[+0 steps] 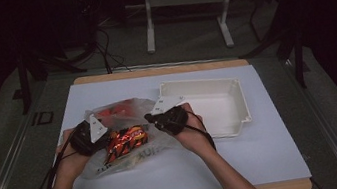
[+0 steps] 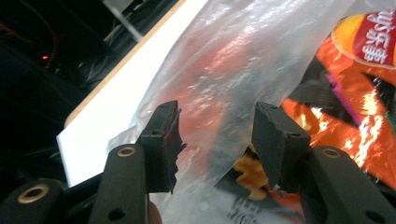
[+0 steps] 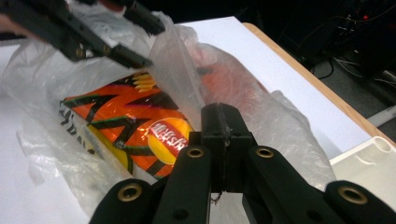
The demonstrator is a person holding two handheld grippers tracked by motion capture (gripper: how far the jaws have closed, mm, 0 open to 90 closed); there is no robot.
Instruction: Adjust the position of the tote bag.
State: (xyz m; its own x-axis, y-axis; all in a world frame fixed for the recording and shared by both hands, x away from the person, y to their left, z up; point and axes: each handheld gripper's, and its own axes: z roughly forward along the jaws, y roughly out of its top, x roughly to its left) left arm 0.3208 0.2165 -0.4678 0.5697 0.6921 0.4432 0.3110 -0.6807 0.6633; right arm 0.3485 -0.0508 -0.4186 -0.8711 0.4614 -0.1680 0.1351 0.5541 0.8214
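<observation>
A clear plastic bag (image 1: 111,133) lies on the white sheet (image 1: 267,160) at the near left, just beside the white tray (image 1: 238,101). Inside it rests an orange snack packet (image 1: 125,140), with a second red item (image 1: 113,112) deeper in. The right gripper (image 1: 152,118) is clenched; in the right gripper view its jaws meet on a fold of the bag film (image 3: 180,79) at the mouth, probably to pin that edge so the opening stays lifted. The left gripper (image 1: 93,136) stands released: the left gripper view shows its jaws apart, film (image 2: 219,121) passing between them, with no firm pinch evident. This spacing suits a re-grip of the opposite edge to widen the mouth. The high view gives the layout: both hands flank the bag, the tray sits empty to the right. The left gripper view adds the film between the jaws and the packet (image 2: 355,93) behind it. The right gripper view shows the packet (image 3: 140,126) lengthwise and the left gripper (image 3: 135,37) above the bag.
</observation>
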